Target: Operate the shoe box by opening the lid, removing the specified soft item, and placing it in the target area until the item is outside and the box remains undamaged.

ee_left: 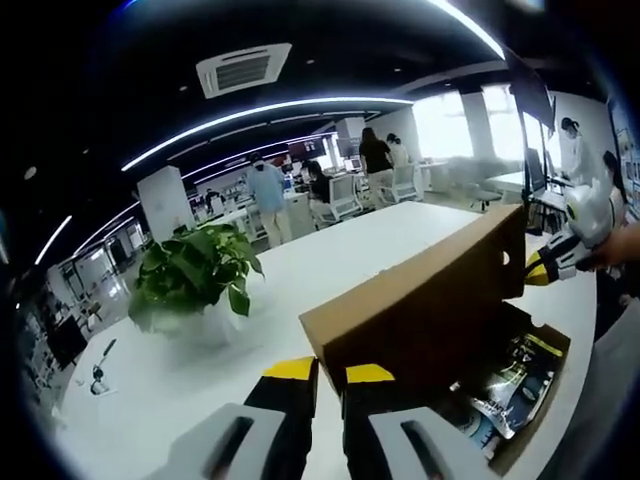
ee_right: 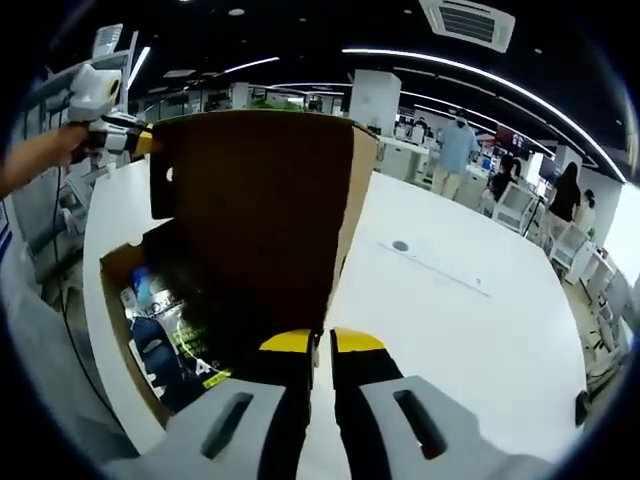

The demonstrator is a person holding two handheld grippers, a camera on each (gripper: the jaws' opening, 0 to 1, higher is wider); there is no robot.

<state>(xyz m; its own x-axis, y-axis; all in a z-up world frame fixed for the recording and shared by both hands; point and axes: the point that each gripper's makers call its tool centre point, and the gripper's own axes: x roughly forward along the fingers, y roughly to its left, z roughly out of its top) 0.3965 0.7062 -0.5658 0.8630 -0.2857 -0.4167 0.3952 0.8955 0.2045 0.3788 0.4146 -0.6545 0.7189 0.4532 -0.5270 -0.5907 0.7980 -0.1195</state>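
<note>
Both tools pinch the raised lid (ee_left: 420, 300) of the shoe box (ee_right: 150, 290), jaws nearly closed on its edge: the left tool (ee_left: 330, 375) at one end, the right tool (ee_right: 320, 345) at the other. Below the lid, a dark packaged item (ee_left: 515, 375) lies inside the box on the white bench (ee_right: 460, 320).

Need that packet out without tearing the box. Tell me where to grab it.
Take the dark packet by its near upper edge, coming straight down through the box's open top. It lies flat inside, and the lid stands raised, held at both ends by the claws.
</note>
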